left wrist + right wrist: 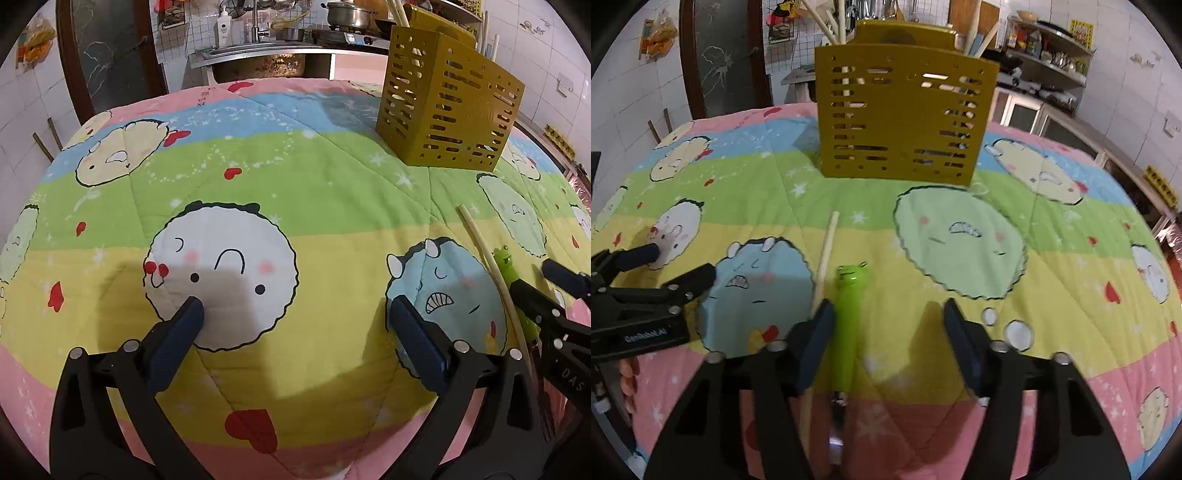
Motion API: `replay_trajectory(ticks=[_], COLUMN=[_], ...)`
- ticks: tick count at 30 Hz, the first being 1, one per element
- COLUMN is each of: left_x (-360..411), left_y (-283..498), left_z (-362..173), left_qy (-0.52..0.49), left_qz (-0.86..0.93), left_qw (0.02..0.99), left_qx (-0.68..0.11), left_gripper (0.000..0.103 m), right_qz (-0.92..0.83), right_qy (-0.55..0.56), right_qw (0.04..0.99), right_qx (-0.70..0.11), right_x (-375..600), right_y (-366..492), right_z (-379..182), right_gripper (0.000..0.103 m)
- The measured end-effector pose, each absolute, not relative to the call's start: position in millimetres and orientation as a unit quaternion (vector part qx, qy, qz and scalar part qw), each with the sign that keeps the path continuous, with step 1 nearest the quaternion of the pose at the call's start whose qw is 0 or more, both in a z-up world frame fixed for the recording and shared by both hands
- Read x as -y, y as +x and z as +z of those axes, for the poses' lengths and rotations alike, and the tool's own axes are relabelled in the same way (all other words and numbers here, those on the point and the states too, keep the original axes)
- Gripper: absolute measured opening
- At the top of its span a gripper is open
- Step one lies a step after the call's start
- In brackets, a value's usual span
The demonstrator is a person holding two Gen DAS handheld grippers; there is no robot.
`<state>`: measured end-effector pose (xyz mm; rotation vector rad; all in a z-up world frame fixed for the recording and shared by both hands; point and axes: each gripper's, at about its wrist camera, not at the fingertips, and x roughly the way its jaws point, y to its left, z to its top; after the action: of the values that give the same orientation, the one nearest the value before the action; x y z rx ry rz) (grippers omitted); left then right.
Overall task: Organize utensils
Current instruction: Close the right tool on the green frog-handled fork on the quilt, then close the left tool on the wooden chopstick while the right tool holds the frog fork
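On the soft, puffy quilt (pixel 1052 266) with round cartoon faces, a flat-sided yellow holder (pixel 905 114) full of slots is seen at the top middle of the right wrist view, with pale sticks poking out. A shiny green frog-handled utensil (pixel 847 317) and a thin pale chopstick (pixel 823 266) are laid side by side in the lower middle. The right gripper (pixel 886 332) is spread wide, and the frog handle is found just inside its left finger. The left gripper (pixel 295 325) is spread wide too, with nothing held. "DAS" is printed on the black tool at the lower right of the left wrist view.
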<state>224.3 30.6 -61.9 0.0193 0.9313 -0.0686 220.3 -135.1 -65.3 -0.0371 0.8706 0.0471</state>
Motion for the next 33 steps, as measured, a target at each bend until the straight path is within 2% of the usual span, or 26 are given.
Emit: replay_trajectory(ticks=[2,5,7,8,13,20,23,30,32,33], left_x=[-31,-32,-32,-32,-25,-2,16,72,83,86], left_y=[225,226,226,227,224,222,225,224,225,226], left_z=[-63,-64,-65,-65,-60,-46,-43,-38,-41,-43], left_qy=[0.008,0.010,0.009,0.009,0.023,-0.013,-0.017,0.011,0.023,0.025], left_qz=[-0.035,-0.037,-0.039,-0.040,-0.042,-0.046,-0.048,-0.067,-0.068,-0.069], left_qw=[0.892,0.891,0.890,0.889,0.893,0.897,0.895,0.895,0.894,0.892], left_qx=[-0.450,-0.453,-0.454,-0.456,-0.447,-0.440,-0.442,-0.441,-0.442,-0.446], left_gripper=[0.098,0.098,0.098,0.098,0.097,0.094,0.086,0.085,0.079,0.072], right_qz=[0.025,0.022,0.024,0.022,0.021,-0.004,-0.017,-0.038,-0.038,-0.039], right_qy=[-0.019,-0.028,-0.028,-0.028,-0.016,-0.002,-0.001,0.014,0.022,0.024], right_qw=[0.900,0.902,0.903,0.903,0.906,0.907,0.909,0.906,0.905,0.905], right_qx=[-0.434,-0.431,-0.429,-0.429,-0.423,-0.421,-0.417,-0.421,-0.422,-0.423], right_x=[132,128,127,128,146,187,204,234,240,241], right_y=[224,225,226,226,225,225,224,224,223,222], right_z=[-70,-72,-70,-69,-65,-63,-61,-66,-69,-70], right_gripper=[0.040,0.034,0.020,0.017,0.017,0.017,0.017,0.017,0.017,0.017])
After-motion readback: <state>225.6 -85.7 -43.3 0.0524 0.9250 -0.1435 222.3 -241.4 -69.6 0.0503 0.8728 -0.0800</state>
